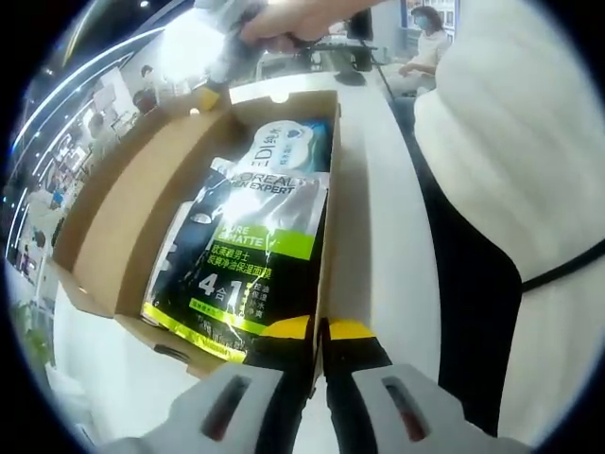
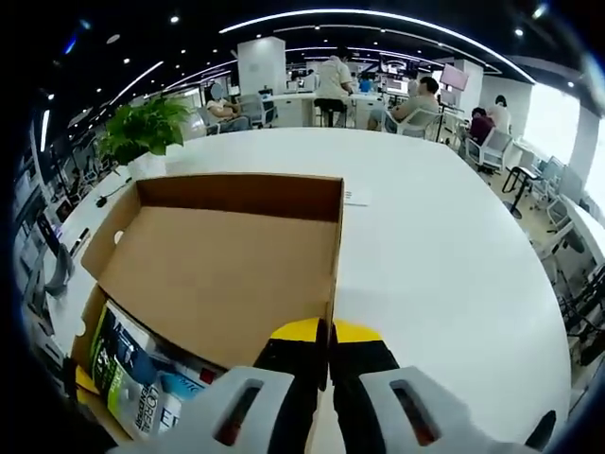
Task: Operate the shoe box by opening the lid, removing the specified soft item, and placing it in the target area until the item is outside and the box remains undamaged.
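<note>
In the left gripper view my left tool (image 1: 321, 331) sits at the bottom centre, its yellow-tipped jaws clenched on the right wall of the cardboard shoe box (image 1: 113, 203), which lies open on the white desk (image 1: 388, 218). Inside it, mid-frame, lies the soft pouch (image 1: 255, 255), black and green with a silvery top. At the top of that frame my right tool (image 1: 213, 90) meets the box's far corner. In the right gripper view the right tool (image 2: 328, 333), bottom centre, is clenched on the edge of the raised lid (image 2: 227, 270); the pouch (image 2: 132, 378) shows at lower left
</note>
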Available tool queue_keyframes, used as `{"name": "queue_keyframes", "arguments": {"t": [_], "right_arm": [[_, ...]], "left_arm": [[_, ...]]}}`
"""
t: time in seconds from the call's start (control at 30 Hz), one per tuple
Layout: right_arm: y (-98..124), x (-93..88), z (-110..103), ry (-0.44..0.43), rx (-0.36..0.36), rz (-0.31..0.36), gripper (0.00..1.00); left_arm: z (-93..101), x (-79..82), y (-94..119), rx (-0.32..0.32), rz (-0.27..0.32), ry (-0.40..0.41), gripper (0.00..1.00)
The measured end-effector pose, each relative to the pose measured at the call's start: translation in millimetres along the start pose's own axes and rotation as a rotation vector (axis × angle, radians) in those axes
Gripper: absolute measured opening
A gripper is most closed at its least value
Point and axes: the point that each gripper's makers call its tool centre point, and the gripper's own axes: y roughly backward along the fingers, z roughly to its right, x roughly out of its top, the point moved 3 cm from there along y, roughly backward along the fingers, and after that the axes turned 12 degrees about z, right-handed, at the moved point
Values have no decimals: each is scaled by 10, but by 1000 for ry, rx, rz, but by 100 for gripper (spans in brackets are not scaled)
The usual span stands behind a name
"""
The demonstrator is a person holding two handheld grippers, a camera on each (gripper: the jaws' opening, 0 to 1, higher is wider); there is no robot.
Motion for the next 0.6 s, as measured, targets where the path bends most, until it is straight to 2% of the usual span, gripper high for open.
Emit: {"name": "queue_keyframes", "arguments": {"t": [0.13, 0.33, 0.5, 0.57, 0.6], "right_arm": [[-71, -46, 16, -22, 13, -36, 0], [-85, -77, 0, -46, -1, -50, 0], [-99, -85, 8, -54, 18, -77, 0], [-92, -85, 3, -27, 33, -89, 1], [-84, -70, -1, 49, 69, -96, 2]], "left_arm": [[1, -1, 0, 1, 1, -2, 3], [2, 1, 3, 6, 3, 2, 3], [-2, -1, 1, -1, 0, 8, 3], [3, -1, 2, 0, 0, 7, 3], [2, -2, 3, 2, -1, 7, 3]]}}
